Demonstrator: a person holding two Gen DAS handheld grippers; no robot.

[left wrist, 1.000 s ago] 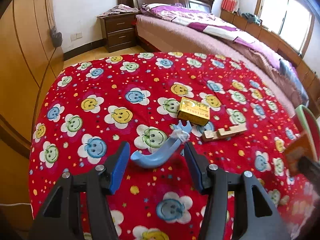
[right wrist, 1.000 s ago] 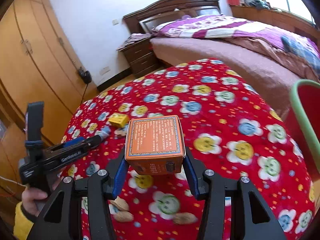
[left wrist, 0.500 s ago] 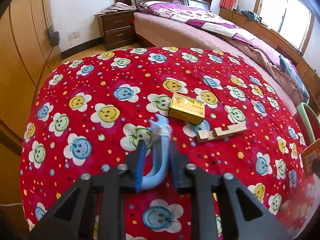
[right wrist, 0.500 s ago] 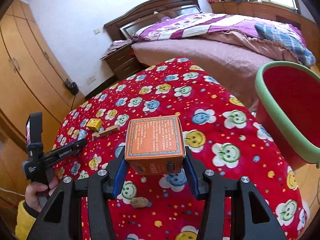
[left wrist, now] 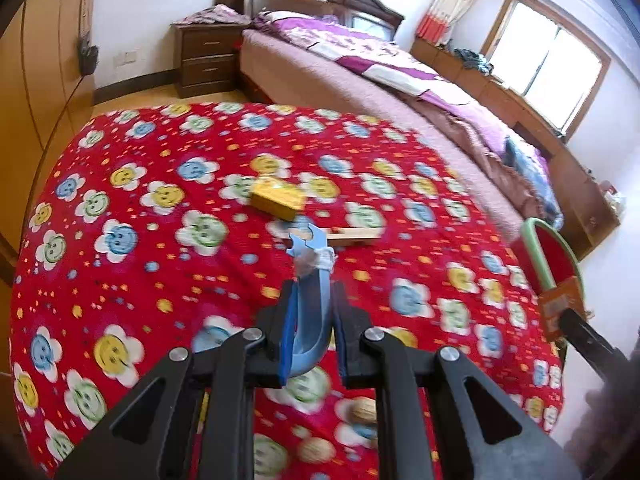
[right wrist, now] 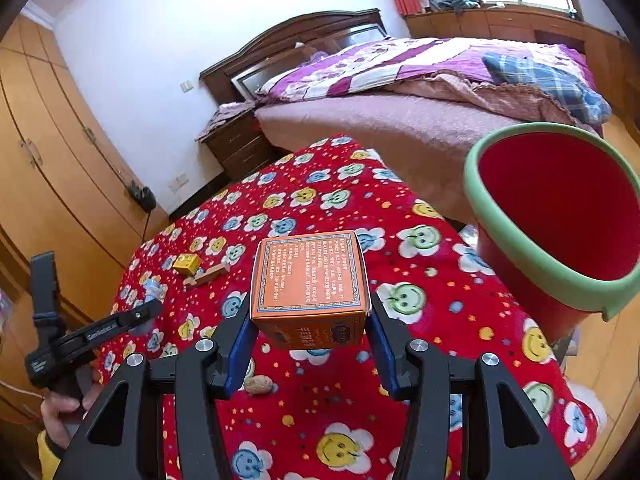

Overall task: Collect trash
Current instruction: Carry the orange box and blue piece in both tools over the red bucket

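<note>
My left gripper (left wrist: 310,304) is shut on a curved blue plastic piece (left wrist: 314,300) with a white scrap tied near its forked tip, lifted above the red smiley-flower cloth. My right gripper (right wrist: 308,320) is shut on an orange box (right wrist: 308,280), held above the cloth left of a red bin with a green rim (right wrist: 516,240). The bin (left wrist: 548,248) and the orange box (left wrist: 560,308) also show at the right edge of the left wrist view. A yellow box (left wrist: 278,200) and a wooden piece (left wrist: 354,236) lie on the cloth; both also show in the right wrist view, yellow box (right wrist: 187,264), wooden piece (right wrist: 206,274).
Walnuts (left wrist: 362,408) lie on the cloth near me; one (right wrist: 258,385) shows under the right gripper. A bed (right wrist: 420,92) stands behind the table, a nightstand (left wrist: 204,56) beside it, wooden wardrobes (right wrist: 48,152) at the left. The left gripper (right wrist: 92,332) shows in the right wrist view.
My left gripper closed on the blue piece and lifted it off the cloth. My right gripper carried the orange box rightward, closer to the red bin.
</note>
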